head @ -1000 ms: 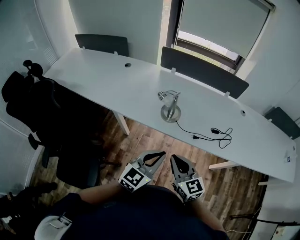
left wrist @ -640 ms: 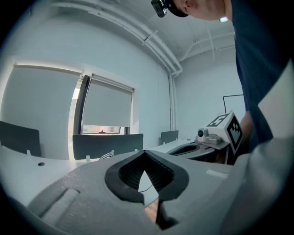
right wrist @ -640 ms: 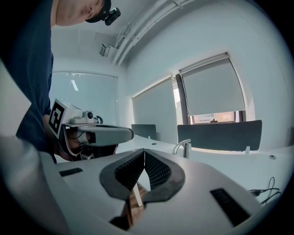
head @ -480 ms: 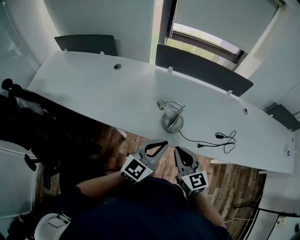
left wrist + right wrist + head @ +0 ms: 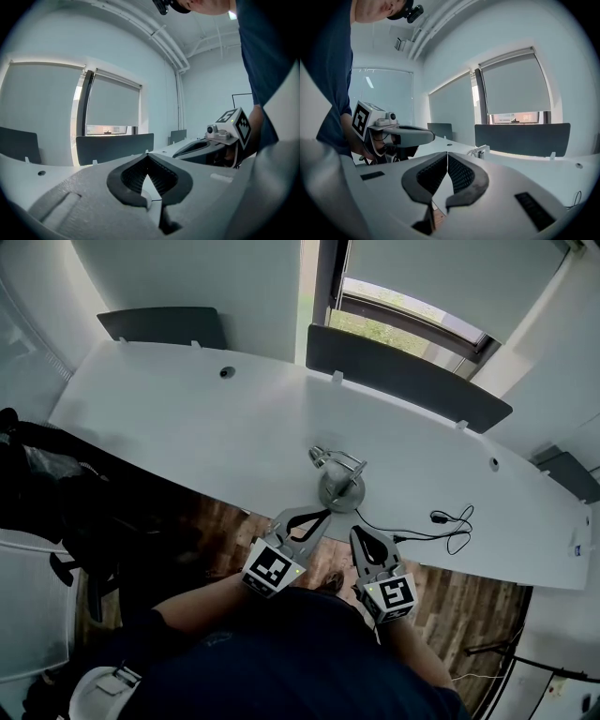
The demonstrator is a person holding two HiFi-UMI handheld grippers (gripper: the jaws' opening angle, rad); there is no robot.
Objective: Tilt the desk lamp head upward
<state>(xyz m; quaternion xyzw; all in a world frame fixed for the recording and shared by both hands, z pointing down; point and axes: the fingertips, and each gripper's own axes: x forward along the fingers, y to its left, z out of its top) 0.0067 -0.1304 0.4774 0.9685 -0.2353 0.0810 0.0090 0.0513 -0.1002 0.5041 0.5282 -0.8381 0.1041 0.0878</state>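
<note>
A small silver desk lamp (image 5: 339,486) stands on the white curved desk (image 5: 206,427) near its front edge, its head (image 5: 320,457) hanging low to the left of the round base. In the right gripper view the lamp (image 5: 481,151) shows just past the jaws. My left gripper (image 5: 325,514) is shut and empty, its tip right in front of the lamp base. Beside it my right gripper (image 5: 356,532) is also shut and empty, slightly nearer to me. Neither touches the lamp.
The lamp's black cable (image 5: 441,520) coils on the desk to the right. Dark divider panels (image 5: 403,379) stand along the desk's far edge. A black office chair (image 5: 66,502) is at the left, over wooden floor (image 5: 459,601).
The person has stepped closer to the desk. Both shut grippers have moved forward, from over the floor up to the desk's front edge by the lamp.
</note>
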